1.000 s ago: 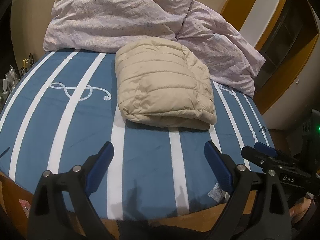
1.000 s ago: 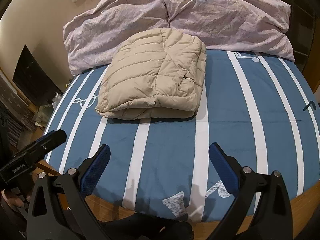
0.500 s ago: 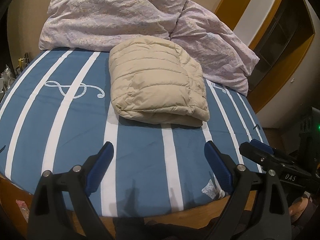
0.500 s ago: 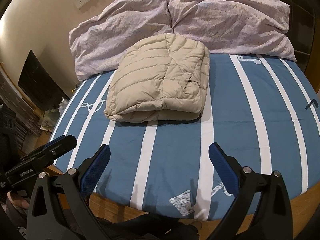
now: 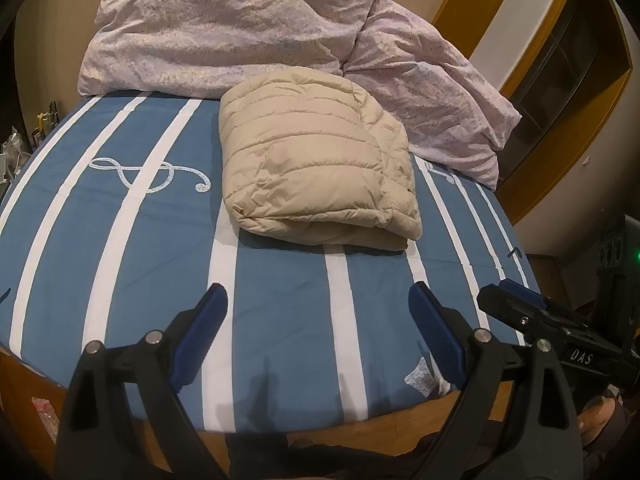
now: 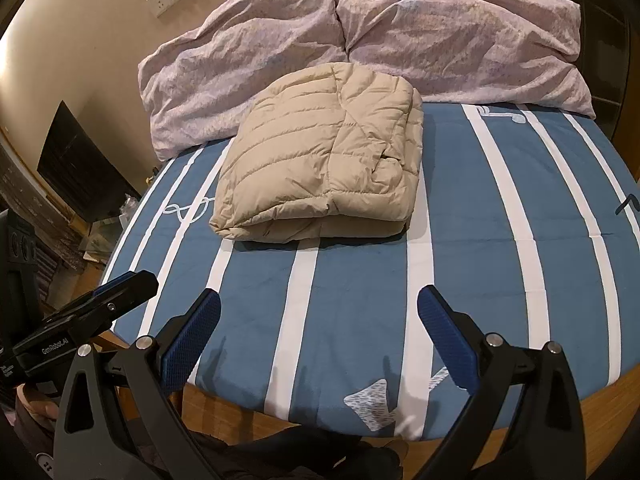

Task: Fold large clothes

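Both tongs have drawn back a little toward the near edge of the bed (image 5: 280, 312) since a second ago, and the folded beige puffer jacket (image 5: 316, 168) lies untouched. It rests past the middle, its far side against the pink duvet (image 5: 224, 24) heaped along the far edge. Left tongs (image 5: 318, 336) and right tongs (image 6: 318, 340) hover over the near edge, jaws spread wide, grasping nothing.

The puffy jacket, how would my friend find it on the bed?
Look at the blue bed sheet with white stripes. In front of the pale purple duvet lies a folded jacket. It is the only beige, quilted bundle there.
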